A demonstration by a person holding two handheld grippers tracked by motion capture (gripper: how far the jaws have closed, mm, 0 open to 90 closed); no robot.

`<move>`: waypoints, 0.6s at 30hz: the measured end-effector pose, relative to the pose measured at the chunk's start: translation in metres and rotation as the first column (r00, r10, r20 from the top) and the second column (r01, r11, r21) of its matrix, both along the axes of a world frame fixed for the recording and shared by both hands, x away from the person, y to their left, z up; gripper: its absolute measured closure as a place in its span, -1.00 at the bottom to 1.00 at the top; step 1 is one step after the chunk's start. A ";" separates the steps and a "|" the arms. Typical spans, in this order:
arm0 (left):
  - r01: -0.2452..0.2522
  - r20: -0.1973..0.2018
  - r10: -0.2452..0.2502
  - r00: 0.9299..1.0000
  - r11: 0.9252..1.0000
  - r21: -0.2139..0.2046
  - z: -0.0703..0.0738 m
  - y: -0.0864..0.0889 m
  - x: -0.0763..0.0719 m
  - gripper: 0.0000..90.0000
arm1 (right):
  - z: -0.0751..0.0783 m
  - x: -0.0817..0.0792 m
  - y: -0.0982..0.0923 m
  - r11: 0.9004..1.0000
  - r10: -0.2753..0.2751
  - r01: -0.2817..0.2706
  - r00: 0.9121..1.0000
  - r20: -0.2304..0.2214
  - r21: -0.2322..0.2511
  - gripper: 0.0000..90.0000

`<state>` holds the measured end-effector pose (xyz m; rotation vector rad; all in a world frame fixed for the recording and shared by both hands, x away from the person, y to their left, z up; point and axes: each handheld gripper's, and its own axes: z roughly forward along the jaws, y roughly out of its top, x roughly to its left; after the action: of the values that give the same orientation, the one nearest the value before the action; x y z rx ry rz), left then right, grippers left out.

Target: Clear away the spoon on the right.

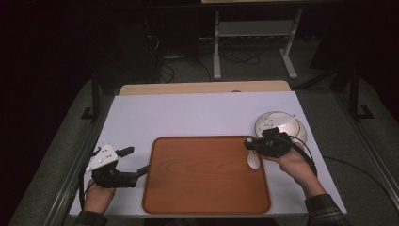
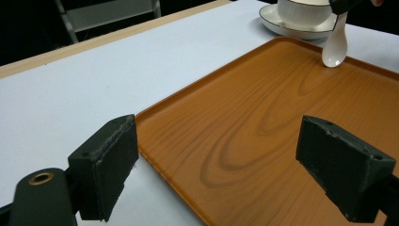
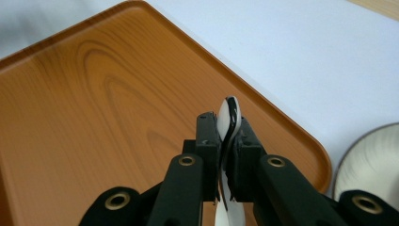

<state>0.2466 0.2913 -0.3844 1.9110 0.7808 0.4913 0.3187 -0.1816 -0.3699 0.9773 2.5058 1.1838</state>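
From the high view, your right gripper (image 1: 258, 145) clamps the white spoon (image 1: 253, 160) hanging just below it, over the tray's (image 1: 207, 207) edge; lower gently. Left gripper view: the left gripper (image 2: 216, 165) gapes empty; stay clear. Right gripper view: the handle (image 3: 231, 117) is pinched edge-on, so keep the squeeze firm.

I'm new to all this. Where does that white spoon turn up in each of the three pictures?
High view: the white spoon hangs from the right gripper over the tray's right edge.
Left gripper view: the spoon sits top right, above the tray's far corner.
Right gripper view: its handle is pinched between the jaws, centre.
Shared landmark: the wooden tray.
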 end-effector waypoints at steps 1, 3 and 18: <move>0.000 0.000 0.000 1.000 1.000 0.000 0.000 0.000 0.000 -0.71 | -0.001 0.001 0.001 1.000 0.002 -0.002 1.000 0.000 0.001 0.86; 0.000 -0.001 0.000 1.000 1.000 -0.001 0.000 0.000 0.000 -0.71 | -0.002 0.003 0.003 1.000 0.006 -0.006 1.000 0.000 0.003 0.86; 0.007 -0.007 -0.007 1.000 1.000 0.005 -0.001 -0.002 0.001 -0.71 | -0.020 0.021 0.028 0.998 0.063 -0.063 0.997 -0.037 0.003 0.87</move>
<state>0.2473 0.2896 -0.3857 1.9204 0.7779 0.4829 0.3395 -0.1539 -0.3898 0.9359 2.5829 1.1967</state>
